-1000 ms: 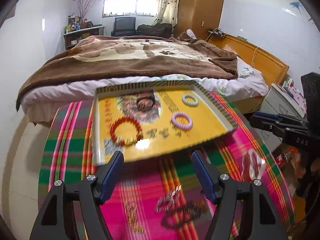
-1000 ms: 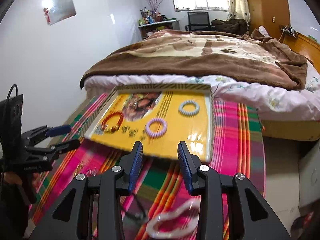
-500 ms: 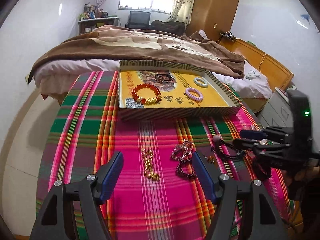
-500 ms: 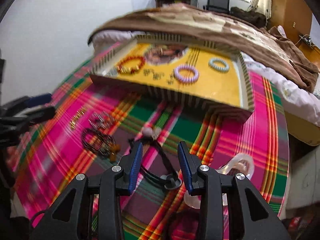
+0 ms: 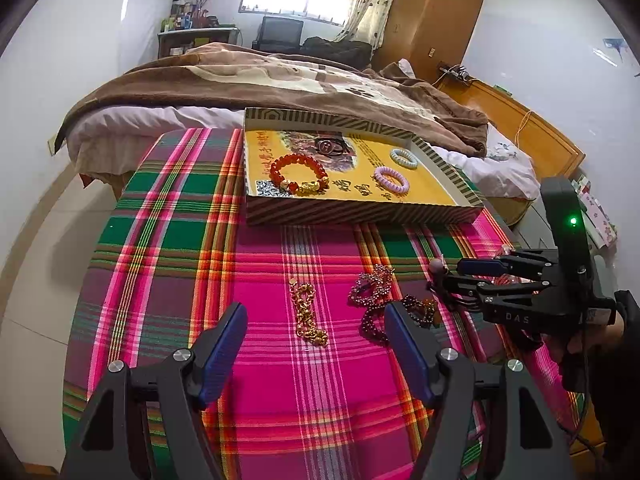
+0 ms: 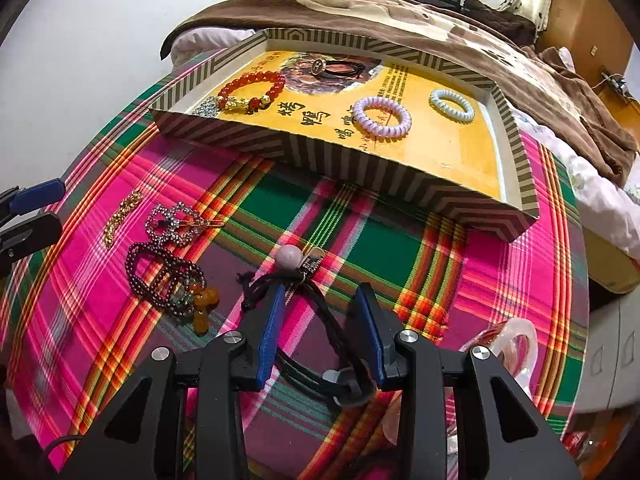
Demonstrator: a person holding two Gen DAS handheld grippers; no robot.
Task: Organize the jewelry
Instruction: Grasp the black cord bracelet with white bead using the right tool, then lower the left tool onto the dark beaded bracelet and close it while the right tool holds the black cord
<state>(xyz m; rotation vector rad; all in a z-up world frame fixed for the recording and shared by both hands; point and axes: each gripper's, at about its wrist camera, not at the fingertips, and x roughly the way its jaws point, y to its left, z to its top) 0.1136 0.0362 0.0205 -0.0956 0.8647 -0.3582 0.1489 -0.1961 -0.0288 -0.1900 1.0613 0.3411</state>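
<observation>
On the plaid cloth [image 5: 168, 240] we log, left to right: our left gripper [image 5: 312, 344], jaws wide and empty, now pulled back from the tray [image 5: 360, 214]; gold chain [image 5: 307, 314]; sparkly bracelet [image 5: 370, 284]; dark bead strand [image 6: 160, 276]; black cord [image 6: 320, 312]. Our right gripper [image 6: 320, 320], half-open and gripping nothing, has dropped from tray height a second ago to straddle that cord, so we judge it the next item collected. The tray holds a red bracelet [image 5: 298, 174] and two coil bands, unchanged.

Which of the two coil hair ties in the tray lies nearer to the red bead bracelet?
The purple coil hair tie; the pale blue one lies farther from the red bead bracelet.
</observation>
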